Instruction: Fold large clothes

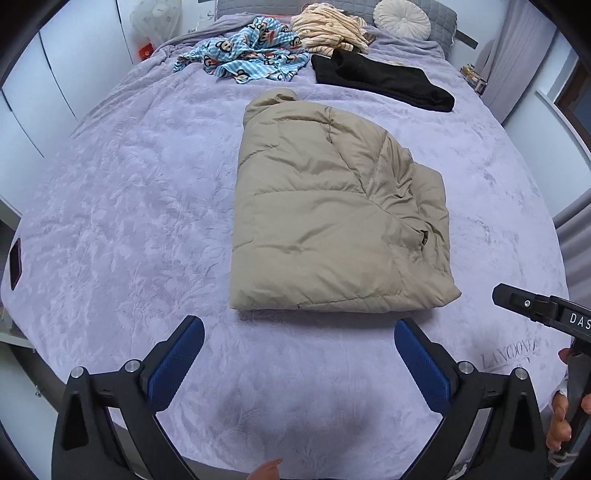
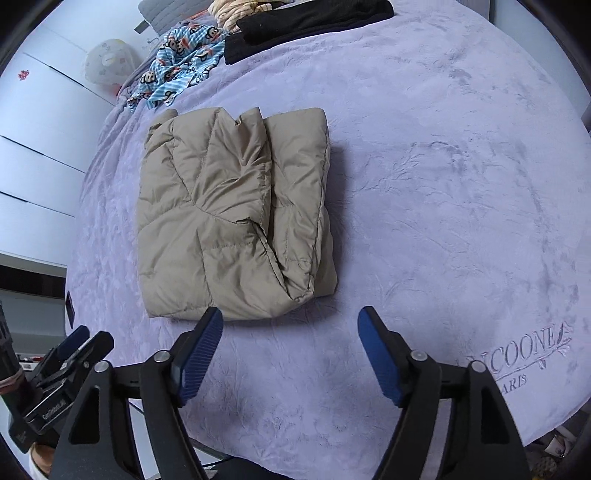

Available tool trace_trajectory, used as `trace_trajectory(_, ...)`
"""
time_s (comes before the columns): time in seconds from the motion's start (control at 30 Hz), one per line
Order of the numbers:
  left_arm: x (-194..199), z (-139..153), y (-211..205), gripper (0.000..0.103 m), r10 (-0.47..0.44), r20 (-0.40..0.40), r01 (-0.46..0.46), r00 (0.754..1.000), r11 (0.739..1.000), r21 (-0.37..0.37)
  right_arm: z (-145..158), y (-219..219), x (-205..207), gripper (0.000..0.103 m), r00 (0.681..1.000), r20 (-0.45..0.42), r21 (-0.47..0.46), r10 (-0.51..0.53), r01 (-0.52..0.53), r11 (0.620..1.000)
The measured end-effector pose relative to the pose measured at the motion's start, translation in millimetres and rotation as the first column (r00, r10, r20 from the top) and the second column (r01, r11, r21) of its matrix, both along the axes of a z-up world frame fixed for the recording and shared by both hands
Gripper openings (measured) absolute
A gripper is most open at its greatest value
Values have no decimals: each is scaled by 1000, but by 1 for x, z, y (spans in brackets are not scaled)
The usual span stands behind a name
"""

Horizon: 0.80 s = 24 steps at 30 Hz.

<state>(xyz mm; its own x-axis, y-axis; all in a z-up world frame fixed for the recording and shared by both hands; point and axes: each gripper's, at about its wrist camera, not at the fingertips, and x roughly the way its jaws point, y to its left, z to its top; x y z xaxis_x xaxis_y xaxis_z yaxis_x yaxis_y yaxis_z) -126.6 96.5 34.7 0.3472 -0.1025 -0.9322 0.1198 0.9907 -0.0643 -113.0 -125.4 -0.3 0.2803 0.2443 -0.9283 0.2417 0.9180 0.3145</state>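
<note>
A beige puffer jacket (image 1: 325,218) lies folded into a thick rectangle on the lavender bedspread (image 1: 129,229). It also shows in the right wrist view (image 2: 236,221). My left gripper (image 1: 299,332) is open and empty, hovering just in front of the jacket's near edge. My right gripper (image 2: 290,317) is open and empty, also just in front of the jacket's near edge. The right gripper's body shows at the right edge of the left wrist view (image 1: 543,306).
At the far end of the bed lie a blue monkey-print garment (image 1: 247,55), a cream striped garment (image 1: 328,27), a black garment (image 1: 384,79) and a round pillow (image 1: 402,18). White wardrobes (image 2: 33,122) stand to the left. A dark phone (image 1: 15,264) lies at the bed's left edge.
</note>
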Motion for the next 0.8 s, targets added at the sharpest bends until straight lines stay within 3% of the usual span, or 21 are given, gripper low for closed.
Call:
trace_trajectory(0.1,-6,8,3,103,16,17,-17,1000,1000,14,9,4,-9,81,1000,19,-29,19,-19,999)
trace_trajectory(0.2,-8,17,10,103,28,43,-28,999,1000,14,23,13,-14,87,998,46,-73,39,-36,997)
trace_trajectory(0.37,1,29,32,103,32,64,-32,997,999,-6,50,38,-19,90,987,146,-152,68,-45,987)
trace_trajectory(0.43,6,31,41,103,31,65,-31,997,999,7,58,50,-17,103,982,171,-182,84,-52,982)
trace_trajectory(0.53,13,39,57,103,27,85,-31,996,999,41,69,68,-13,103,976,196,-218,91,-47,975)
trace_trajectory(0.8,30,60,82,103,21,109,-24,994,999,28,96,101,-2,103,975,214,-290,55,9,957)
